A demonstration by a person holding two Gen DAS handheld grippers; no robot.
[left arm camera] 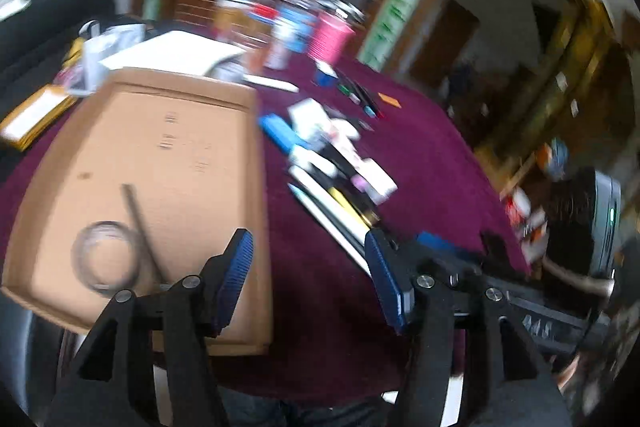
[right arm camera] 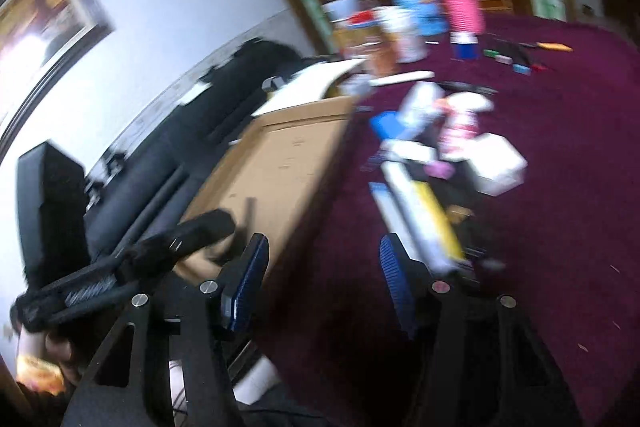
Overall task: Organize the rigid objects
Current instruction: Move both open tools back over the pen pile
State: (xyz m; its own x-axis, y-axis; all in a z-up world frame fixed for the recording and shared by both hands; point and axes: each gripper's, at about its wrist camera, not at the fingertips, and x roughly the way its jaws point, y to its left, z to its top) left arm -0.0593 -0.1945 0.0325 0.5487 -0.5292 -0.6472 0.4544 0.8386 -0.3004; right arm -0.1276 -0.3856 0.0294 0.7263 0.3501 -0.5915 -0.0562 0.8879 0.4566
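Note:
A shallow cardboard tray lies on the maroon tablecloth; inside it are a clear tape ring and a thin dark stick. A blurred pile of rigid items lies right of the tray: a blue bar, white boxes, long flat white and yellow pieces. My left gripper is open and empty above the tray's right edge. My right gripper is open and empty between the tray and the long pieces. The left gripper shows at left in the right wrist view.
A pink cup, bottles and cans stand at the table's far end. Small markers and erasers lie beyond the pile. A white sheet and a yellow packet lie left. A dark sofa is behind.

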